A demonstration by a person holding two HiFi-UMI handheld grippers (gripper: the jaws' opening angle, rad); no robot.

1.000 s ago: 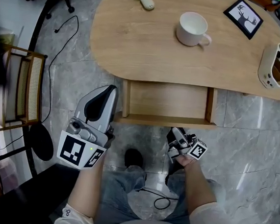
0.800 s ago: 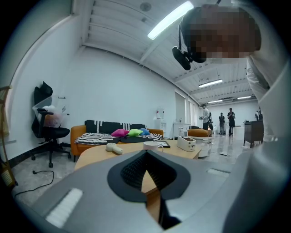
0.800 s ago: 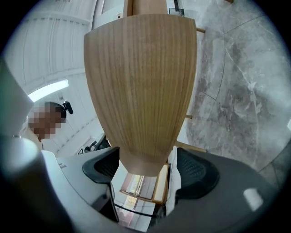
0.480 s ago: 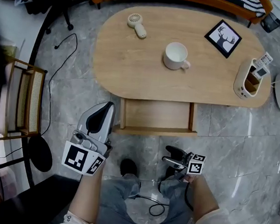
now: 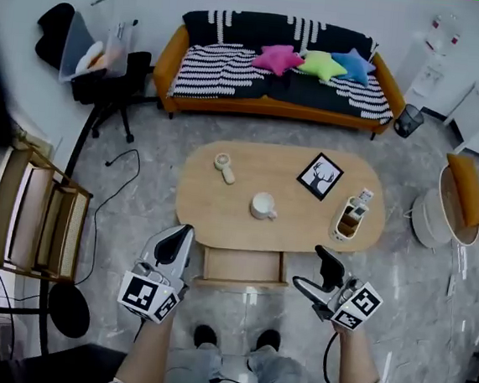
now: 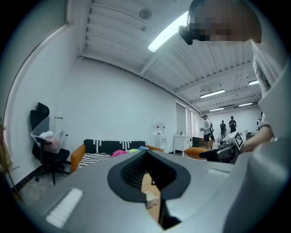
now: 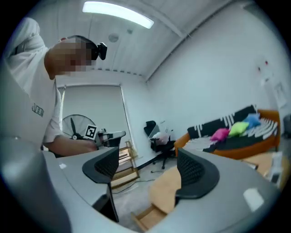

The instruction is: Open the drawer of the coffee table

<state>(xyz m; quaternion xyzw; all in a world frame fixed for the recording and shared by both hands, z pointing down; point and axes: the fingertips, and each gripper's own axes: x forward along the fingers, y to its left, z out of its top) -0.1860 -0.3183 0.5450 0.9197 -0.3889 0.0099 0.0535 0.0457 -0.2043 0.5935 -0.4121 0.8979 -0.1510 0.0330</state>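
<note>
The oval wooden coffee table (image 5: 240, 186) stands in the middle of the head view. Its drawer (image 5: 245, 265) is pulled out from the near edge and looks empty. My left gripper (image 5: 182, 234) hovers level at the drawer's left corner, jaws together, touching nothing. At the drawer's right hangs my right gripper (image 5: 316, 274), rolled on its side and open, nothing between its fingers. The right gripper view shows that gripper (image 7: 148, 175) above the table (image 7: 166, 191) and the open drawer (image 7: 152, 216). The left gripper (image 6: 148, 170) shows only a sliver of table between its pads.
On the table stand a white mug (image 5: 263, 206), a framed picture (image 5: 320, 176), a small hand fan (image 5: 223, 166) and a white holder (image 5: 351, 218). A striped sofa (image 5: 276, 72) lies beyond, an office chair (image 5: 108, 64) back left, a wooden rack (image 5: 35, 217) at left. My feet (image 5: 234, 337) stand before the drawer.
The head view has risen, so the table now looks small and the sofa shows. Both grippers have come up from the floor in front of the drawer; the right one has rolled onto its side.
</note>
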